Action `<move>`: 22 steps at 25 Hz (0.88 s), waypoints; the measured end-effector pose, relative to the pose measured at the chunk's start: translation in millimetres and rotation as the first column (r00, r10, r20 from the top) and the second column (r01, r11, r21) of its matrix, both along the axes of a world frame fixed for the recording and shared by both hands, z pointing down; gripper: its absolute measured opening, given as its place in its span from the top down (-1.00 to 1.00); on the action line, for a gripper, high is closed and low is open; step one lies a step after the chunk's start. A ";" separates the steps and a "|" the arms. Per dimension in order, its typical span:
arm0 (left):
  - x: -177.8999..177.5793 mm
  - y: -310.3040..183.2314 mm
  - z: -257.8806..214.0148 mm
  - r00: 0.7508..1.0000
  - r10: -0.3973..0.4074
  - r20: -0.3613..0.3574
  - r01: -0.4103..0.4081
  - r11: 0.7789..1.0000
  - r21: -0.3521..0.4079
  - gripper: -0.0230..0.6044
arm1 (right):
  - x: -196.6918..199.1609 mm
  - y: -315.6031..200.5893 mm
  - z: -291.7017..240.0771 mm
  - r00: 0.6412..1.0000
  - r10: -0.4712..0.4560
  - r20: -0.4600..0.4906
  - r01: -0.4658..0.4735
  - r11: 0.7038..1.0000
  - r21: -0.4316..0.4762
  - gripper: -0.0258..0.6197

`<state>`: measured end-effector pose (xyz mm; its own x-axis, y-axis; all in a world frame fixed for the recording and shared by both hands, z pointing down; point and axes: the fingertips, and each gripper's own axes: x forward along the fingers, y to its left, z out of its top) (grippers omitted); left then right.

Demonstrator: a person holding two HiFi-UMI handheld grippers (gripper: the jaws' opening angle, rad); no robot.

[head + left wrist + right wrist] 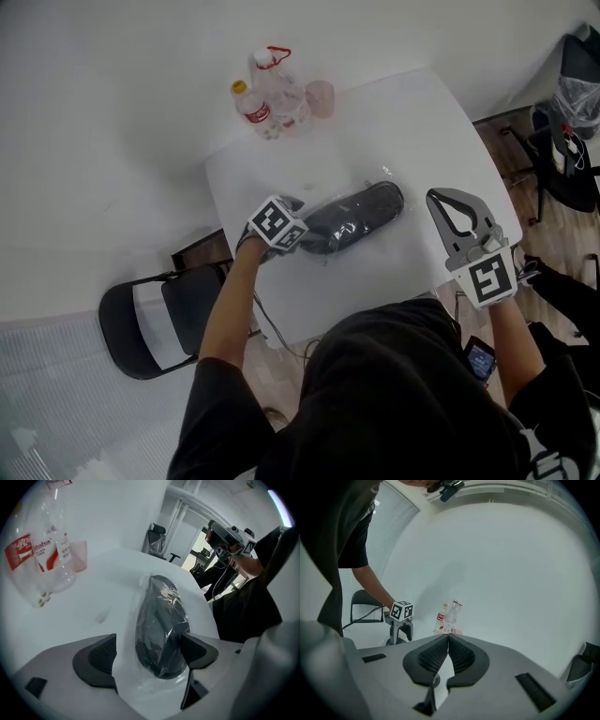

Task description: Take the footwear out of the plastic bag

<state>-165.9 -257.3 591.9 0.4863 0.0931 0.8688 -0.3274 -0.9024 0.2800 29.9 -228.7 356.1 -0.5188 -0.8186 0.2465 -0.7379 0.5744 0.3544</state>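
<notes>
A dark shoe (356, 217) sealed in a clear plastic bag lies across the middle of the white table (394, 122). My left gripper (302, 234) is at its near end, open. In the left gripper view the bagged shoe (161, 625) sits between the wide-spread pads (101, 660), closer to the right one. The pads do not press on it. My right gripper (457, 208) hovers over the table's right side, apart from the shoe, shut with nothing in it; its pads (433, 656) meet in the right gripper view.
Two plastic bottles (272, 94) and a pink cup (321, 97) stand at the table's far edge. A black folding chair (150, 323) is to the left of the table. Another chair with a bag (572, 141) stands at the right. The person's dark top fills the bottom.
</notes>
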 end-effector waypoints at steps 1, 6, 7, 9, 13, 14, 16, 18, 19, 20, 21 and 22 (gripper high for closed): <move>3.1 3.2 3.5 1.000 0.019 0.014 -0.018 1.000 -0.018 -0.39 | 1.7 -3.9 1.6 1.000 0.003 0.003 -0.003 1.000 -0.004 0.86; 24.7 32.7 11.9 0.997 0.070 0.029 -0.069 0.996 -0.051 -0.40 | 8.8 -17.6 12.5 1.000 0.007 -0.003 -0.007 1.000 -0.023 0.86; 27.4 36.3 12.1 0.998 0.060 0.029 -0.059 0.997 -0.044 -0.40 | 9.5 -19.2 15.7 1.000 0.009 0.004 -0.009 0.999 -0.032 0.86; 32.2 39.9 11.5 0.999 0.028 0.023 -0.027 0.999 -0.041 -0.40 | 9.5 -22.0 22.2 1.000 0.007 0.019 -0.006 0.999 -0.046 0.86; 39.8 53.0 7.6 0.999 -0.036 -0.025 0.032 0.989 -0.143 -0.32 | 3.8 -22.3 30.4 0.999 -0.015 0.030 0.017 0.998 -0.059 0.86; 41.8 58.0 5.7 0.997 -0.056 -0.047 0.046 0.981 -0.191 -0.26 | 1.9 -22.4 30.6 0.999 -0.021 0.029 0.023 0.998 -0.058 0.86; 46.6 70.4 1.6 0.991 -0.097 -0.094 0.066 0.955 -0.290 -0.03 | -0.8 -22.0 29.5 0.999 -0.030 0.030 0.031 0.998 -0.055 0.86; 52.3 82.0 -1.1 0.981 -0.138 -0.137 0.079 0.927 -0.367 0.06 | -1.0 -20.1 27.7 0.999 -0.032 0.034 0.034 0.998 -0.053 0.86; 54.8 86.3 -1.1 0.975 -0.159 -0.153 0.087 0.915 -0.393 0.10 | -0.5 -19.4 27.0 0.999 -0.032 0.036 0.034 0.998 -0.051 0.86; 57.0 89.5 -0.7 0.970 -0.177 -0.167 0.094 0.906 -0.414 0.14 | -0.1 -19.2 26.6 0.999 -0.031 0.038 0.033 0.998 -0.049 0.86; 59.2 91.9 -0.6 0.965 -0.188 -0.182 0.095 0.900 -0.425 0.20 | 0.2 -19.5 26.9 0.999 -0.030 0.038 0.031 0.998 -0.047 0.86; 61.3 93.4 -1.0 0.962 -0.189 -0.196 0.091 0.902 -0.422 0.23 | 0.3 -19.9 27.7 0.999 -0.028 0.035 0.030 0.998 -0.047 0.86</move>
<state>-104.6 -163.9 590.9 0.6993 0.3290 0.6346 -0.3257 -0.6436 0.6926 30.2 -248.6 383.8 -0.5509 -0.7908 0.2668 -0.7320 0.6114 0.3007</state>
